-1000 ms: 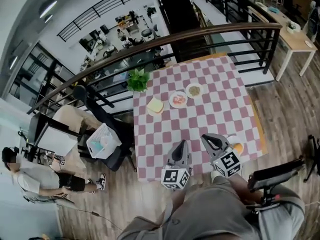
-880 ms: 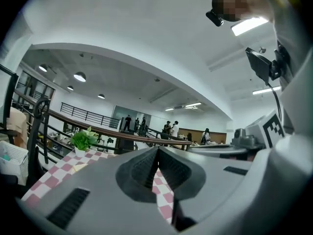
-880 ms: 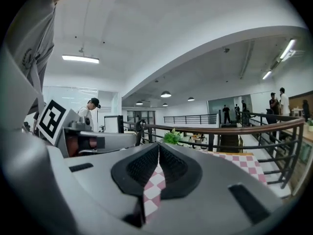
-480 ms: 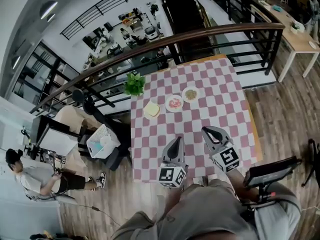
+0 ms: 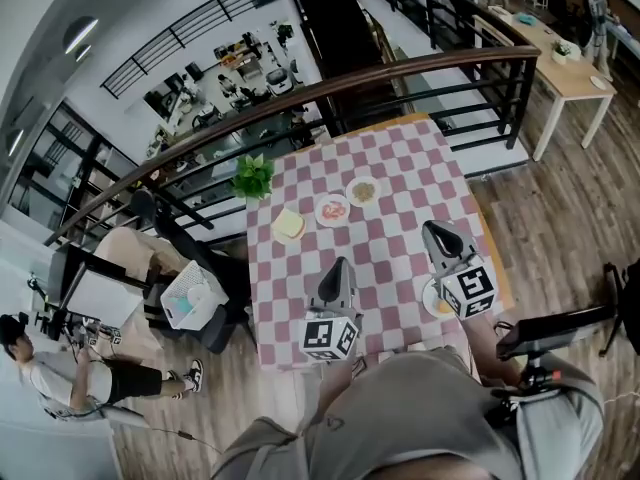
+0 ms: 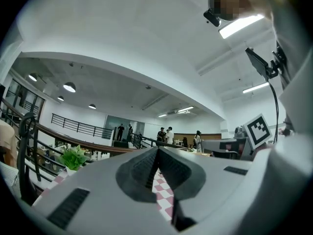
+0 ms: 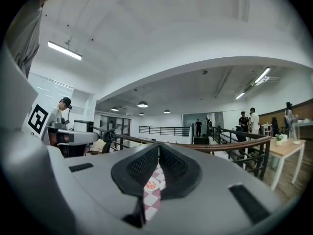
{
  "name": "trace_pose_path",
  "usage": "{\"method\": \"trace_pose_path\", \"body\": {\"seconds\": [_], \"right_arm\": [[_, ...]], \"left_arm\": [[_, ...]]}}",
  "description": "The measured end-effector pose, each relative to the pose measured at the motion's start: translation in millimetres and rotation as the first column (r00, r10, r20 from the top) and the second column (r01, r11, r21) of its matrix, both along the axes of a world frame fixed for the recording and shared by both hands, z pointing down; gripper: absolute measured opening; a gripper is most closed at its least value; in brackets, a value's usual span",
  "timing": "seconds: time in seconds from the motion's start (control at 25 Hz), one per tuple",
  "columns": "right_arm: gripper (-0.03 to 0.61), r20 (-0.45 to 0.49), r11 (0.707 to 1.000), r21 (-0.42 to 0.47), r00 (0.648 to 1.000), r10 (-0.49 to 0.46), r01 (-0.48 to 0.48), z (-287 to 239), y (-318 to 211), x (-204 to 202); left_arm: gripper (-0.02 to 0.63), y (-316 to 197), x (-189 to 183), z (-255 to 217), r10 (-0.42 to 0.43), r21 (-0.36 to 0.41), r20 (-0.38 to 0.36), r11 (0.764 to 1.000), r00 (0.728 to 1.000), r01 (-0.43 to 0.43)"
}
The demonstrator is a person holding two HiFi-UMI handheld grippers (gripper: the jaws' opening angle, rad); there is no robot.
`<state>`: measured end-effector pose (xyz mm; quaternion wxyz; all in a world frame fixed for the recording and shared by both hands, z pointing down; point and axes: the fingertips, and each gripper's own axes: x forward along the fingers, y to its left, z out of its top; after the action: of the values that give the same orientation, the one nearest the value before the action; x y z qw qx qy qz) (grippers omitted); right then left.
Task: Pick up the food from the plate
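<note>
On the red-and-white checked table (image 5: 400, 168) stand three small plates in a row: a bread slice (image 5: 288, 225), red food (image 5: 331, 209) and brownish food (image 5: 362, 191). A fourth plate with orange food (image 5: 437, 304) lies at the near right edge, partly hidden by my right gripper's marker cube. My left gripper (image 5: 338, 266) hovers over the table's near side, jaws shut and holding nothing. My right gripper (image 5: 437, 231) is shut and holds nothing too, above the near right part. The red-food plate (image 7: 149, 184) shows below the closed jaws in the right gripper view.
A potted green plant (image 5: 254, 176) stands at the table's far left corner. A dark curved railing (image 5: 400, 73) runs behind the table. A white basket (image 5: 188, 295) sits on a chair at the left. A wooden table (image 5: 560, 63) stands far right. A person (image 5: 60, 378) sits at the lower left.
The whole scene has slid left and up in the head view. My right gripper now sits further right, and the orange-food plate shows on the left of its cube instead of the right.
</note>
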<state>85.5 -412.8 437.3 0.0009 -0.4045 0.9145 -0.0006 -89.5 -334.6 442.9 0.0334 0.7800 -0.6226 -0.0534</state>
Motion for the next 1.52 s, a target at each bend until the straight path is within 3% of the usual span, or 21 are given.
{"method": "trace_pose_path", "body": {"seconds": [0.28, 0.32, 0.36, 0.4, 0.48, 0.88, 1.16, 1.24, 1.32, 1.52], "right_arm": [[0.017, -0.004, 0.999, 0.029, 1.000, -0.016, 0.016, -12.3, 3.8, -3.8], [0.047, -0.016, 0.999, 0.027, 1.000, -0.027, 0.028, -11.1, 2.9, -7.6], [0.196, -0.039, 0.999, 0.024, 0.999, -0.032, 0.033, -9.5, 0.3, -11.1], [0.289, -0.068, 0.999, 0.024, 0.997, -0.026, 0.028, -8.2, -3.7, -13.3], [0.322, -0.106, 1.000, 0.025, 0.994, -0.009, 0.012, -6.6, -10.5, -14.0], [0.322, -0.139, 0.998, -0.055, 0.990, -0.010, 0.003, 18.9, -22.3, 2.9], [0.322, -0.350, 0.993, -0.095, 0.931, -0.104, 0.076, 56.9, -21.1, 7.0], [0.322, -0.422, 0.987, -0.121, 0.894, -0.147, 0.105, 72.0, -20.9, 6.9], [0.322, -0.538, 0.979, -0.146, 0.820, -0.197, 0.139, 94.5, -18.3, 8.4], [0.322, -0.773, 0.928, -0.272, 0.517, -0.369, 0.255, 177.1, 4.8, 17.2]], "left_arm": [[0.011, -5.8, 11.8, -2.9, 0.064, 0.004, 0.022, 0.998, 0.998, -0.064], [0.011, -6.1, 11.1, -4.5, 0.065, 0.009, 0.026, 0.998, 0.998, -0.066], [0.011, -7.0, 9.8, -5.2, 0.065, 0.013, 0.026, 0.998, 0.998, -0.065], [0.011, -8.4, 8.5, -5.1, 0.063, 0.015, 0.023, 0.998, 0.998, -0.063], [0.011, -9.8, 6.3, -2.3, 0.060, 0.007, 0.020, 0.998, 0.998, -0.060], [0.011, -0.5, -7.7, 21.5, 0.034, -0.043, 0.022, 0.999, 0.999, -0.033], [0.011, 6.1, -10.0, 32.8, 0.020, -0.069, 0.021, 0.997, 1.000, -0.019], [0.011, 5.9, -10.4, 32.6, 0.021, -0.069, 0.029, 0.997, 0.999, -0.019], [0.011, 5.8, -9.9, 31.6, 0.021, -0.066, 0.035, 0.998, 0.999, -0.018], [0.011, 13.5, -13.1, 37.9, -0.002, -0.085, 0.022, 0.996, 1.000, 0.004]]}}
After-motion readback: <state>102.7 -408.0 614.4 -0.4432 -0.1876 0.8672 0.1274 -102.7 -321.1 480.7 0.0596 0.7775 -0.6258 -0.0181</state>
